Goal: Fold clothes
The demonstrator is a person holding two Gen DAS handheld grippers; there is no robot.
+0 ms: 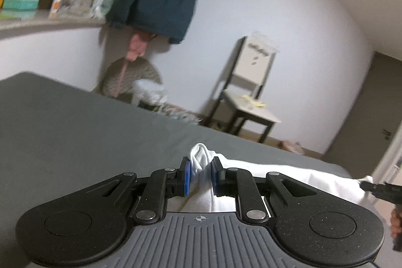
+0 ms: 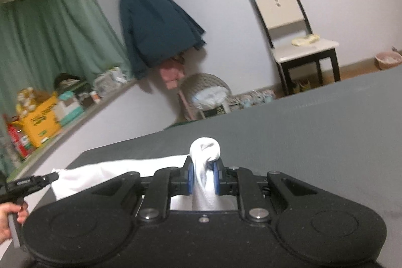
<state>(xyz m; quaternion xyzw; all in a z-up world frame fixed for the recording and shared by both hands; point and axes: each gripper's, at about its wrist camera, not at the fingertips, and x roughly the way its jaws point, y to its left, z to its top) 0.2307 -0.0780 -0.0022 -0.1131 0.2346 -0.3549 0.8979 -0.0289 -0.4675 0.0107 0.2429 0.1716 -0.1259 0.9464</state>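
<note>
Both-handed, left claw (image 1: 199, 176) and right claw (image 2: 203, 176) clamped on white garment (image 1: 289, 176), pink bin (image 2: 388, 59) perhaps, right view only.

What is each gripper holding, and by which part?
Both hold the same white cloth: the left gripper and the right gripper each pinch a bunched end, with the cloth stretched between them above the grey bed.

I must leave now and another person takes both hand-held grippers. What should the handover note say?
Left hand-held gripper: shut on a bunched corner of the white garment.
Right hand-held gripper: shut on another bunched corner.
The garment is stretched between the two over the grey bed surface.
Done: both corners grasped. I cannot tell whether any fold is made.
Left: fold the garment and lay it flat, probably by bringing the held edge across.
</note>
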